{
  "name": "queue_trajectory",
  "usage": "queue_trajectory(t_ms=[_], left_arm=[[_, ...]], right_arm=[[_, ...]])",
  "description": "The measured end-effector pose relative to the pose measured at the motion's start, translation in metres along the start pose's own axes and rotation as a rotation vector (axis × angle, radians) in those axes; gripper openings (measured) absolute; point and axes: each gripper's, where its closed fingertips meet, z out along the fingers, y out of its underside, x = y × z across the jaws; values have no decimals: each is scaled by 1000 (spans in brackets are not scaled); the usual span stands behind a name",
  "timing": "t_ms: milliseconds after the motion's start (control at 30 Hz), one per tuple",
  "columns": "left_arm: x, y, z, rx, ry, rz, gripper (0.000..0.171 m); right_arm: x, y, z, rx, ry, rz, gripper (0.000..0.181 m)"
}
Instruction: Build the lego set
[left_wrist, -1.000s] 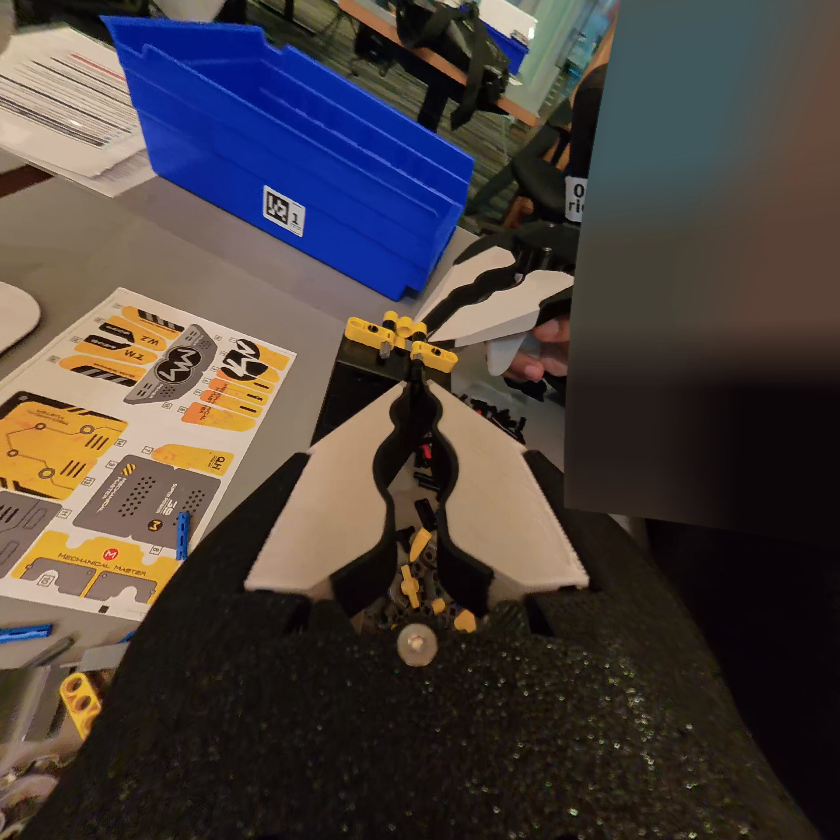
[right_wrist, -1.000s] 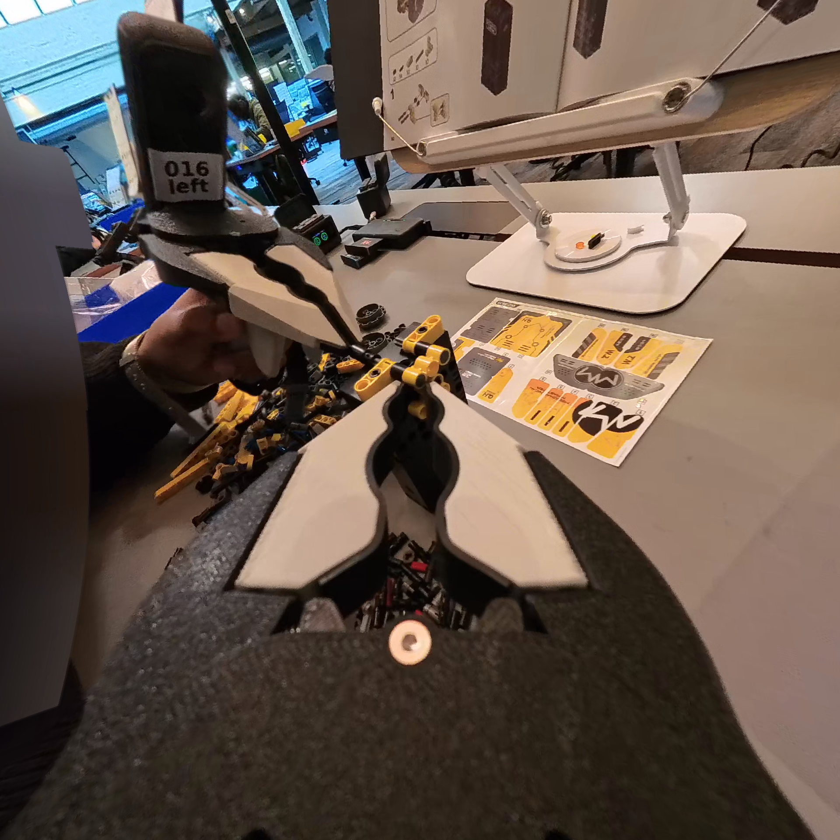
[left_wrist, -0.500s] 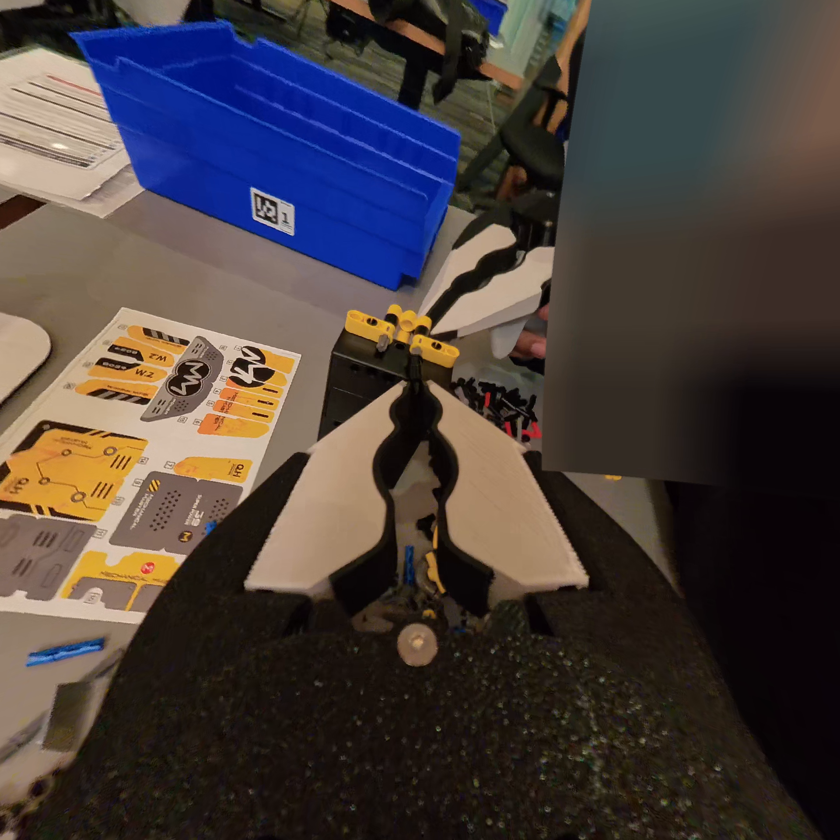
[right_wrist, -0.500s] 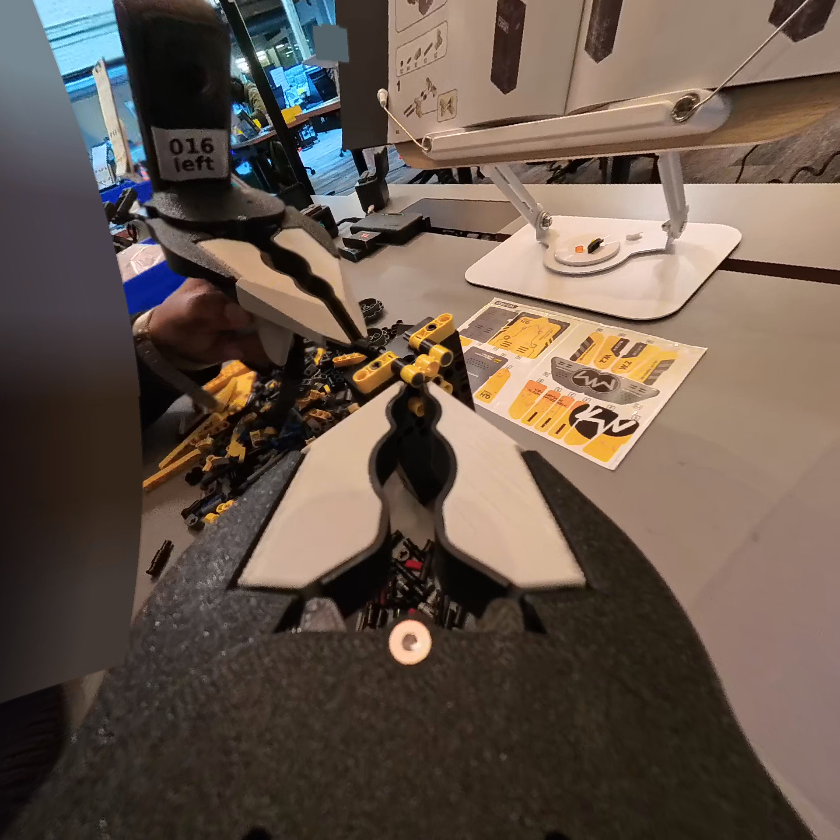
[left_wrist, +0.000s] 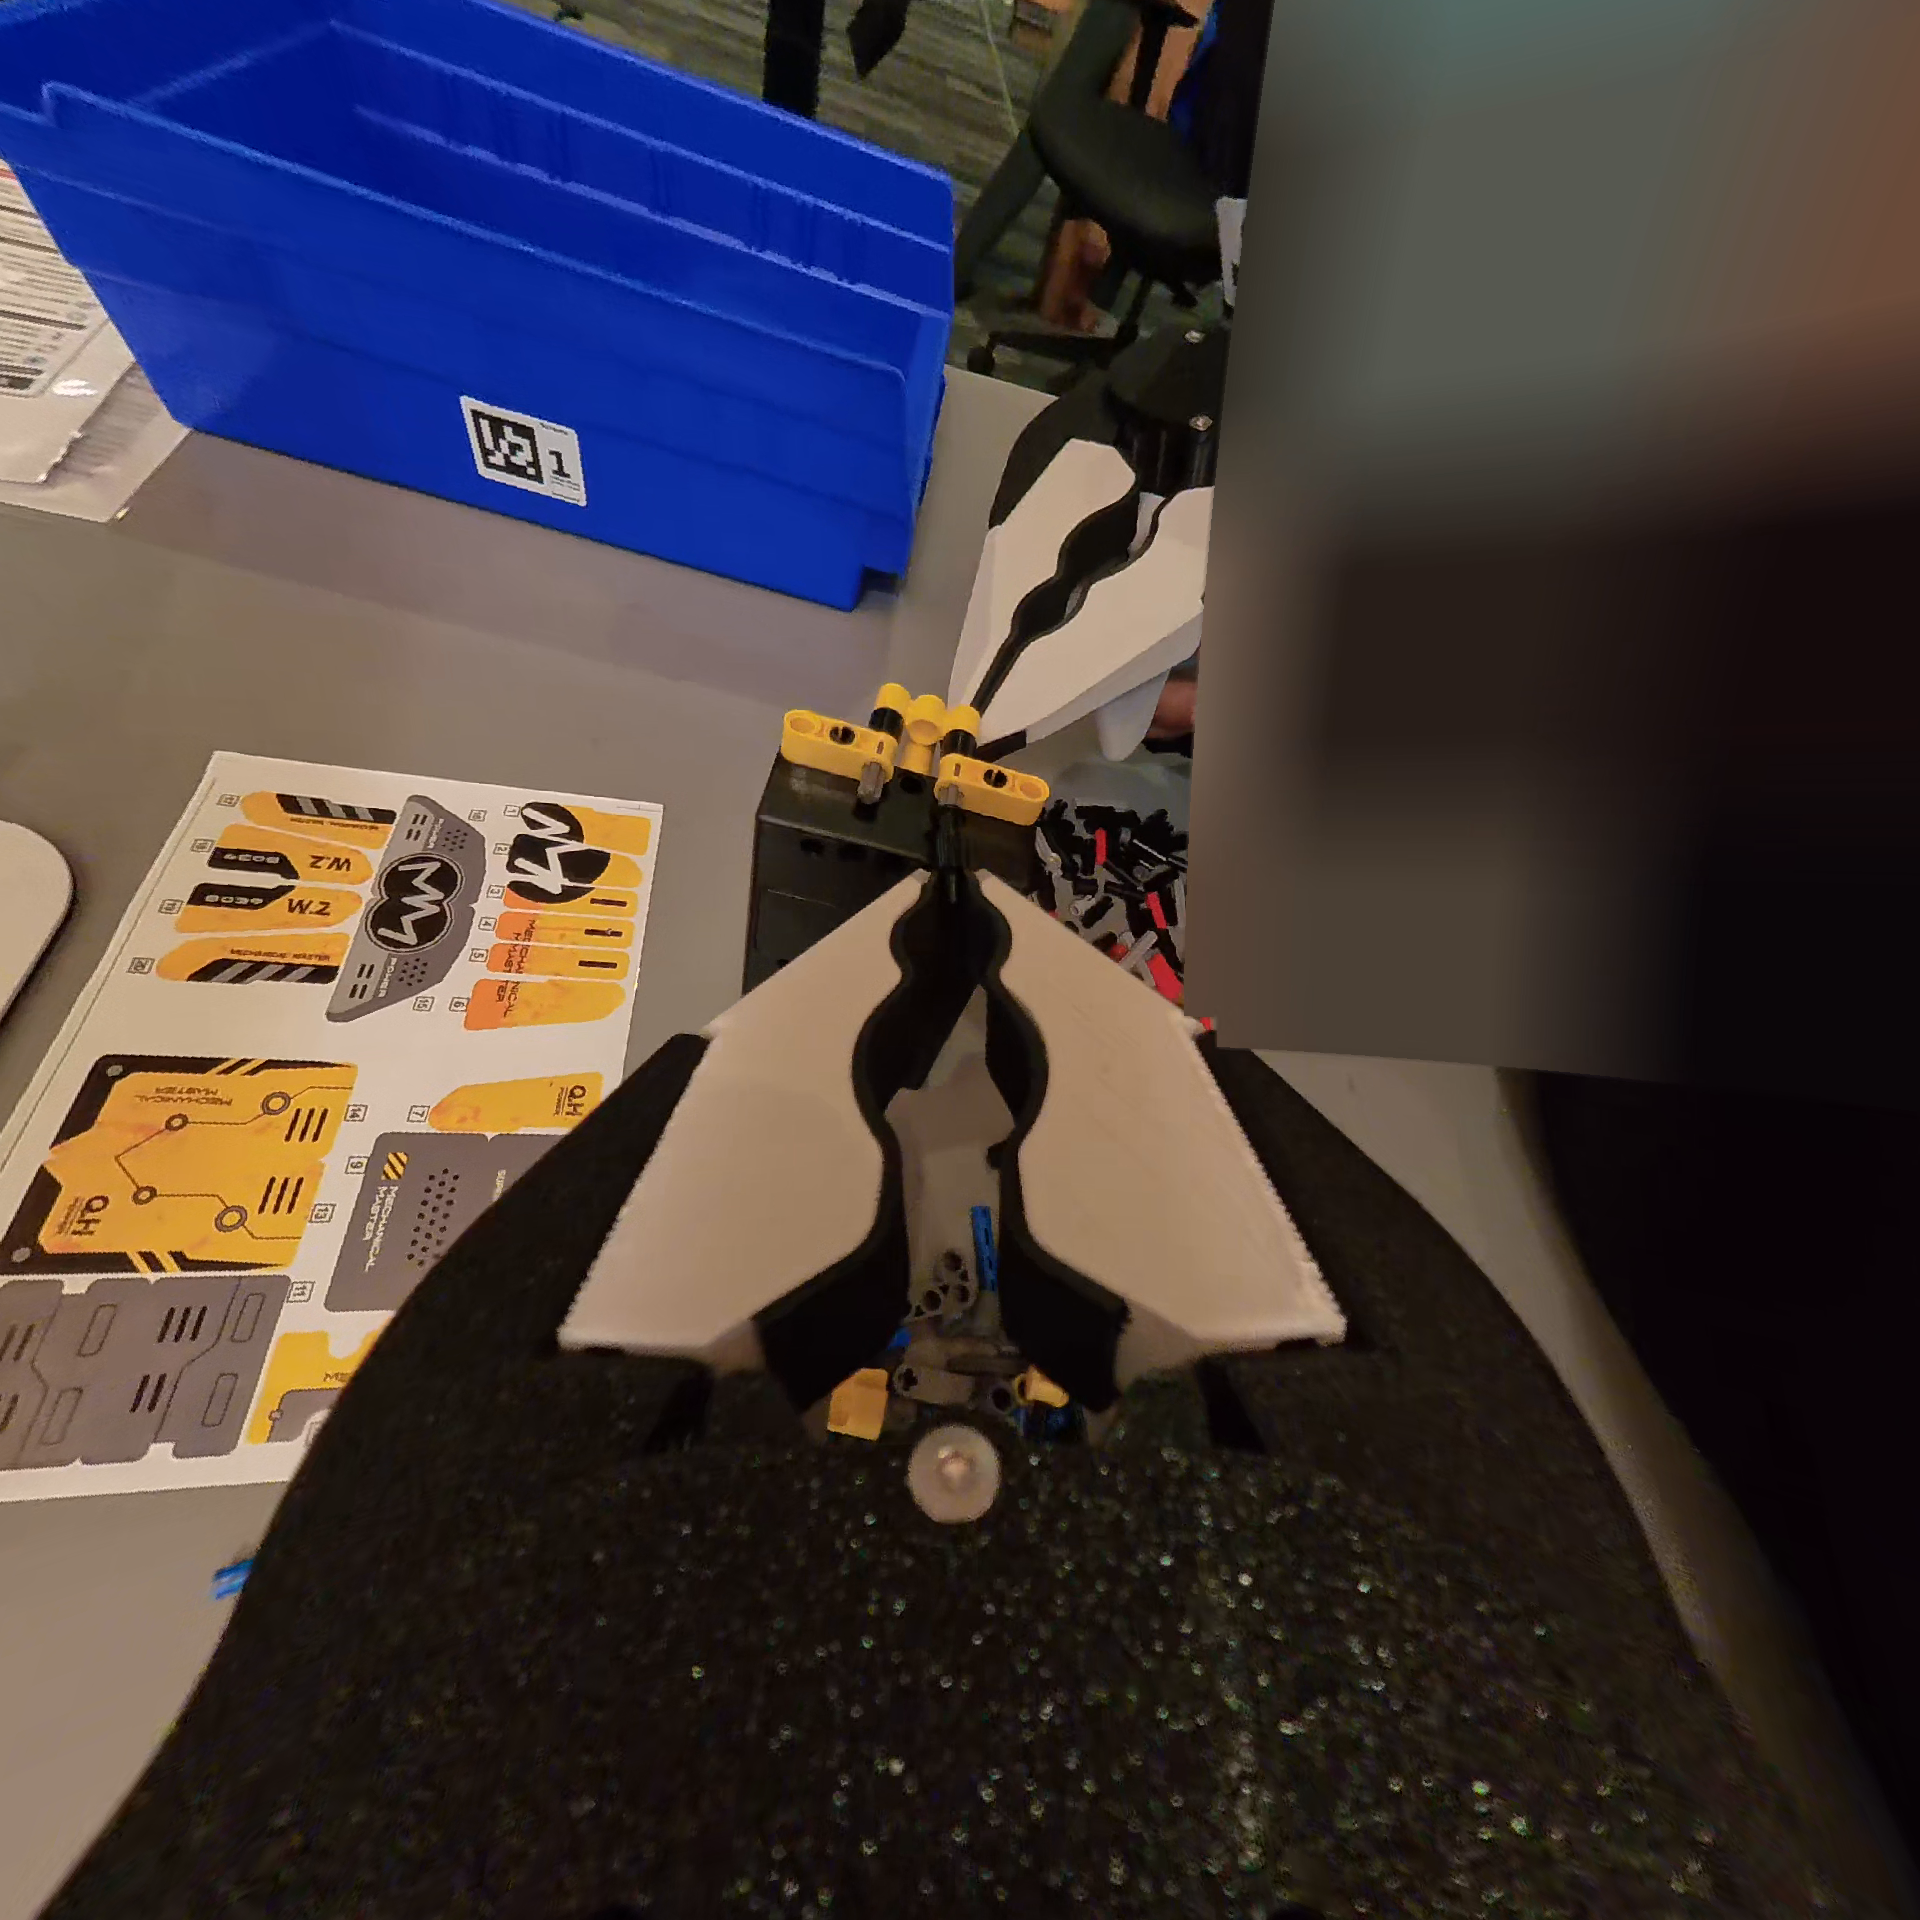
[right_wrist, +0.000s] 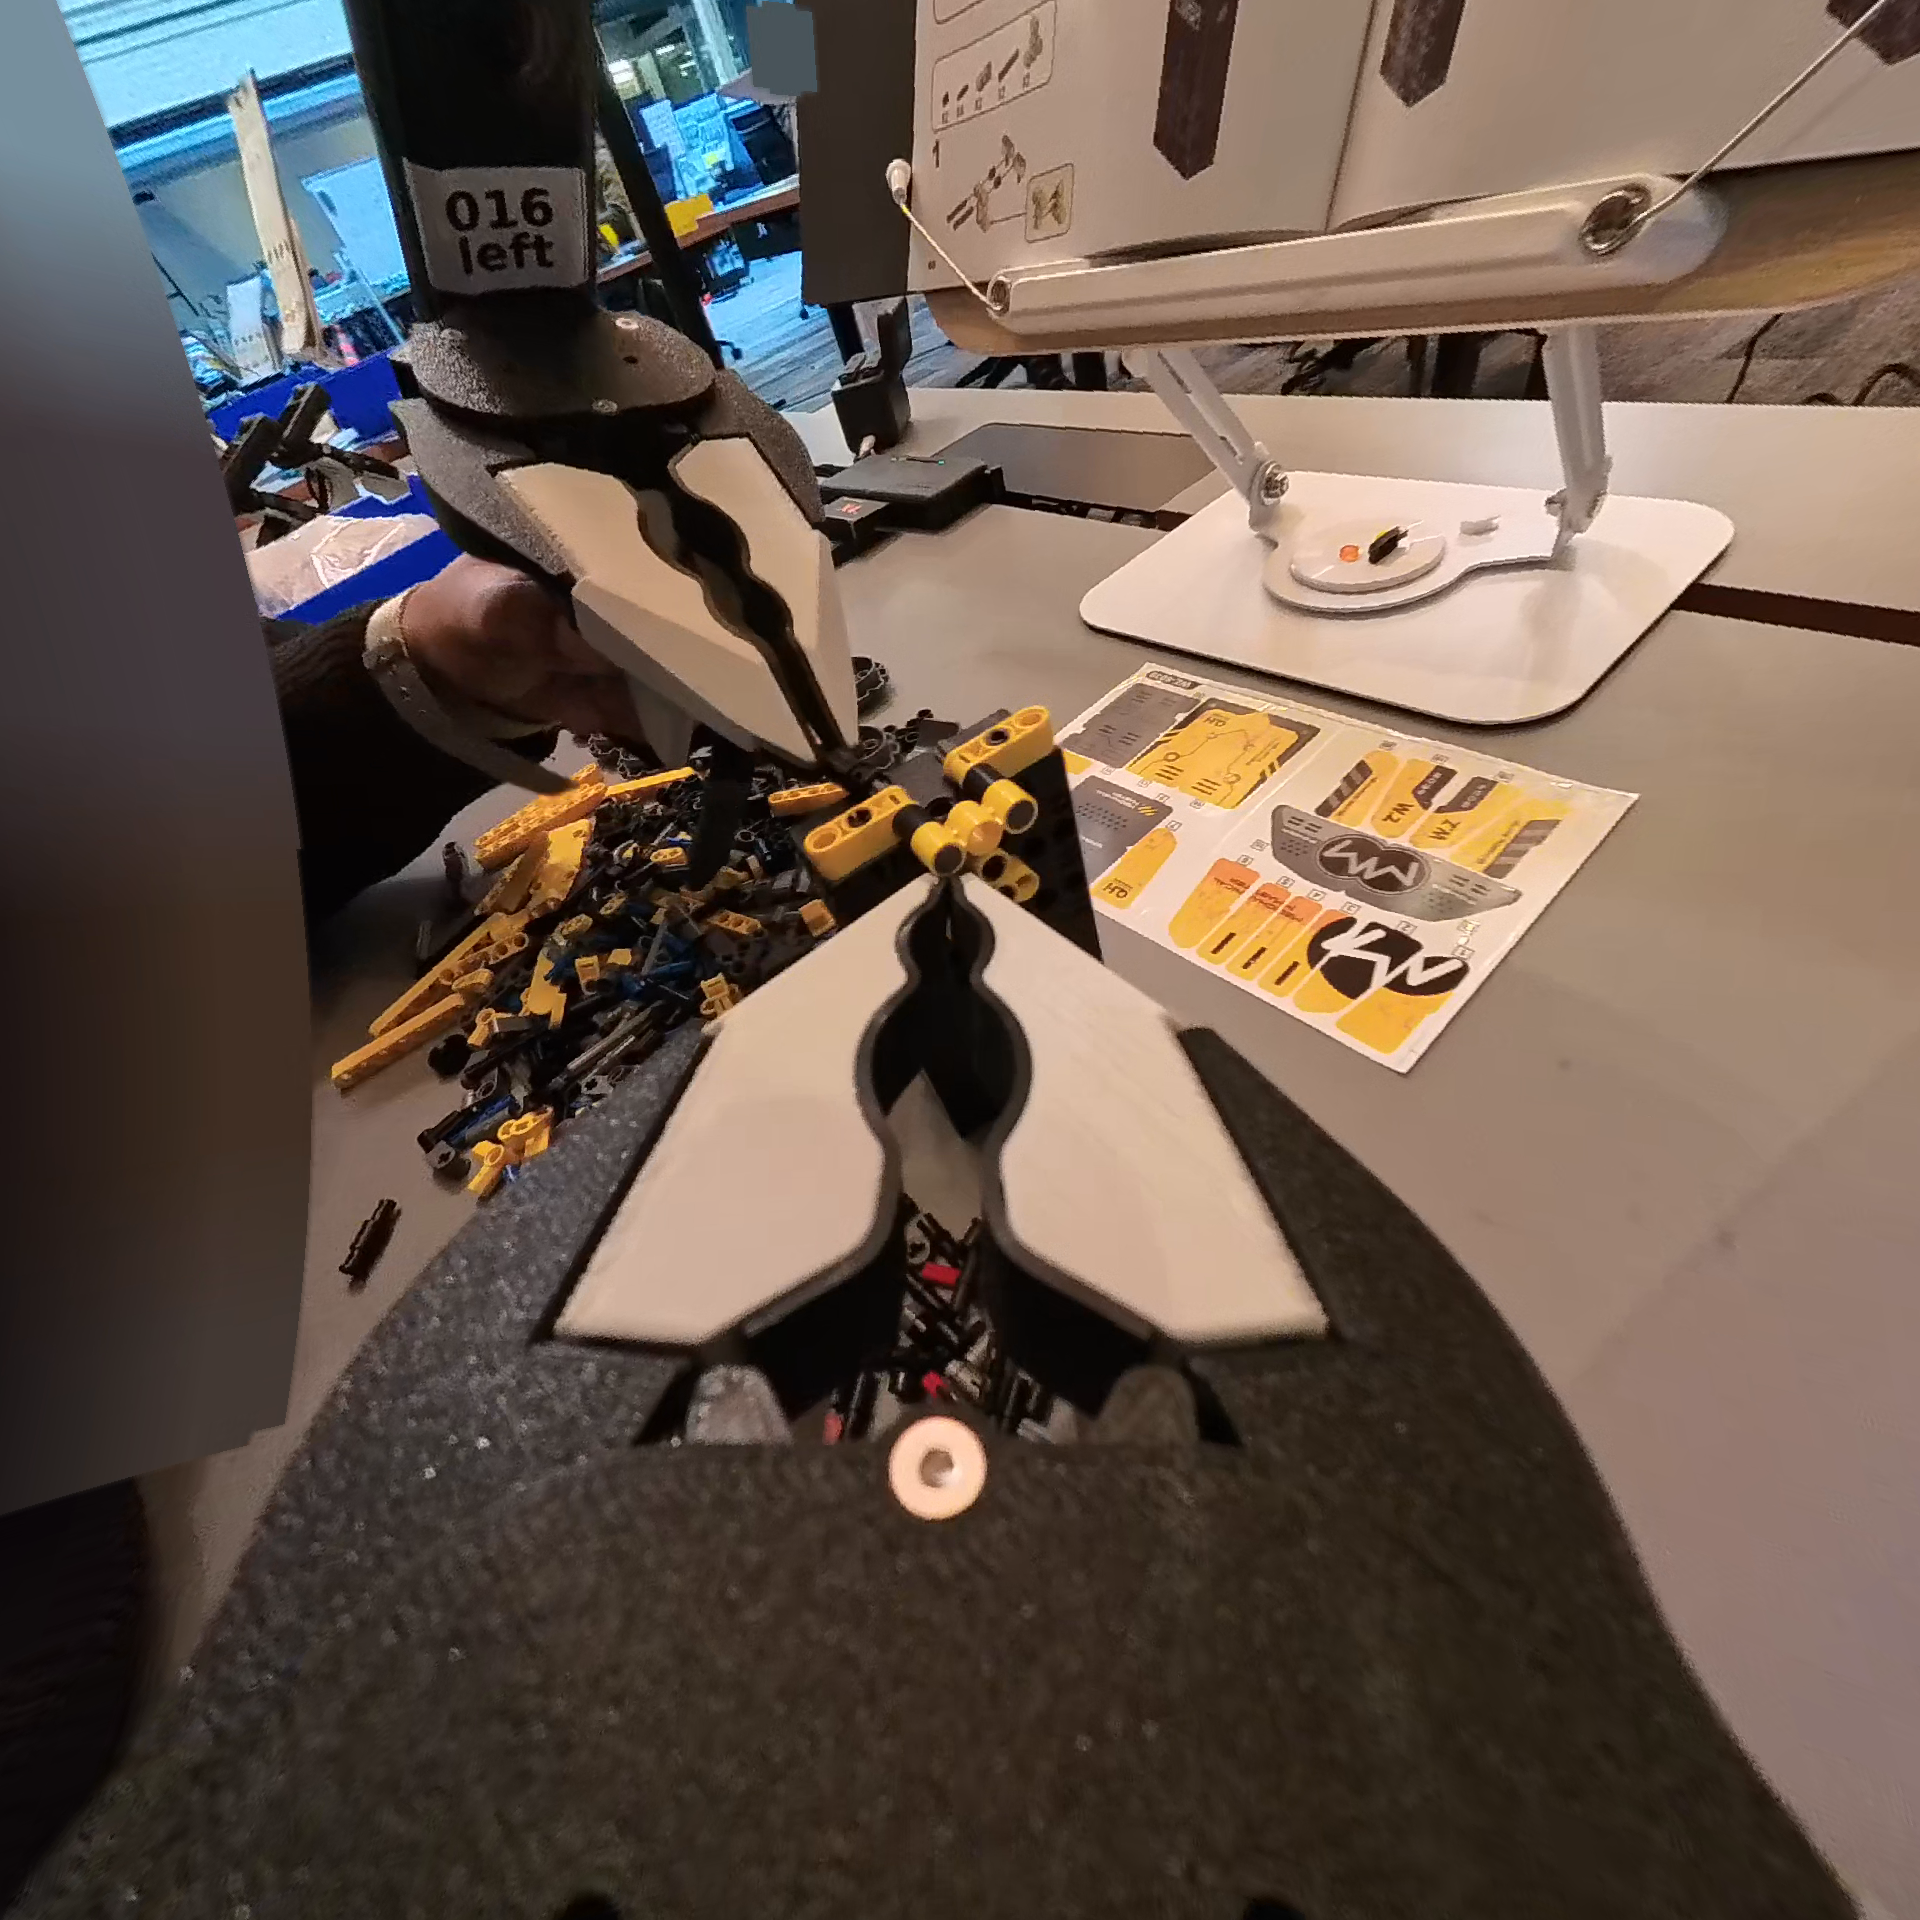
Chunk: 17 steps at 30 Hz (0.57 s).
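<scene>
A small yellow assembly (left_wrist: 914, 750) of two short beams joined by black pins and a yellow connector is held between both grippers, just over a black box-shaped block (left_wrist: 831, 873). My left gripper (left_wrist: 948, 878) is shut on a thin black pin that sticks out of the assembly. In the right wrist view the left gripper (right_wrist: 840, 753) comes down steeply from the upper left onto the assembly (right_wrist: 935, 821). My right gripper (right_wrist: 945, 883) is shut on the assembly's near end. It also shows in the left wrist view (left_wrist: 987, 740), reaching in from the right. The black block (right_wrist: 1055, 831) stands behind the assembly.
A blue bin (left_wrist: 520, 260) stands at the back of the grey table. A yellow sticker sheet (right_wrist: 1330, 862) lies beside the block. A pile of yellow and black pieces (right_wrist: 582, 935) lies under the left gripper. A white stand (right_wrist: 1403, 592) holds an open booklet. Small black and red pins (left_wrist: 1122, 883) lie nearby. Tip to tip, the grippers are about 5 cm apart.
Both grippers stay shut on the assembly. The left gripper now stands steeper and closer in the right wrist view, and the pile of pieces shows more fully.
</scene>
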Motion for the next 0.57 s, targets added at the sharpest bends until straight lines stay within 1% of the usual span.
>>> queue_trajectory(t_ms=[233,333,400,433,467,567], left_arm=[[2,-2,3,7,30,1,3],[3,-2,3,5,22,11,3],[3,-2,3,1,17,14,3],[3,-2,3,0,13,15,3],[3,-2,3,1,8,18,3],[4,-2,4,8,-1,12,3]], right_arm=[[3,2,-3,-13,-5,38,0],[8,-4,-9,13,1,44,9],[5,-11,-12,57,-27,62,10],[3,-14,-13,74,-49,74,14],[2,-14,-13,78,-62,84,12],[1,-10,-9,60,-56,69,16]])
